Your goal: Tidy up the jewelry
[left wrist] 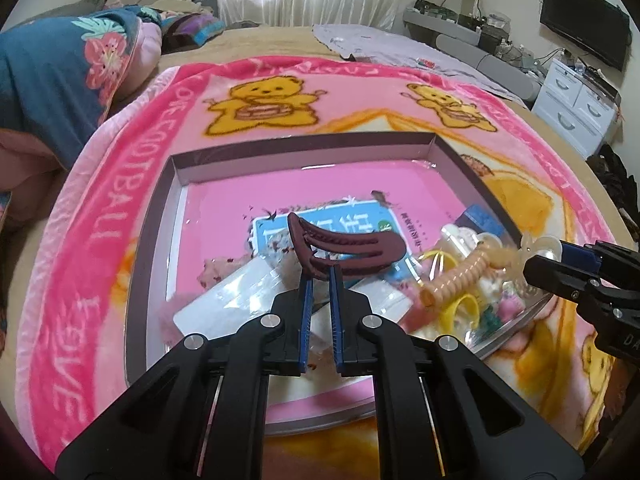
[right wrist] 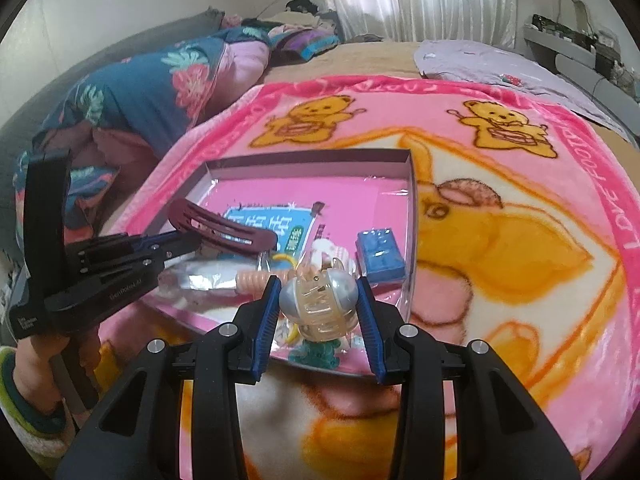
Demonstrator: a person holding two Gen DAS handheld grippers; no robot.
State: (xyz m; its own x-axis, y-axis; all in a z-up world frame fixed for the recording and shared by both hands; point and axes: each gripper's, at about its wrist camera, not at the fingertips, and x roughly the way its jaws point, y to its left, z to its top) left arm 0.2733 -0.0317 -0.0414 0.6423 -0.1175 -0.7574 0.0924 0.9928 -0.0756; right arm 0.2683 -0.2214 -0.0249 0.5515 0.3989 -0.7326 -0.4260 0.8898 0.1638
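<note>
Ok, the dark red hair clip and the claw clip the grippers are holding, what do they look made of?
Dark red hair clip: probably matte plastic; even, dull colour, with moulded slots. Claw clip: likely translucent peach plastic, since light passes through its teeth; its silvery domed shells look glossy, maybe metallic-coated.

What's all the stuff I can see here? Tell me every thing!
Hair clip: one, dark red, held above the box.
Claw clip: one, see-through peach, in the right gripper.
Box: one, dark rim, pink inside, on the blanket.
Spiral hair tie: one, peach, in the box.
Blue block: one, in the box.
Blanket: one, pink with yellow bears, on the bed.
Left gripper: black, blue pads.
Right gripper: black, blue pads.
</note>
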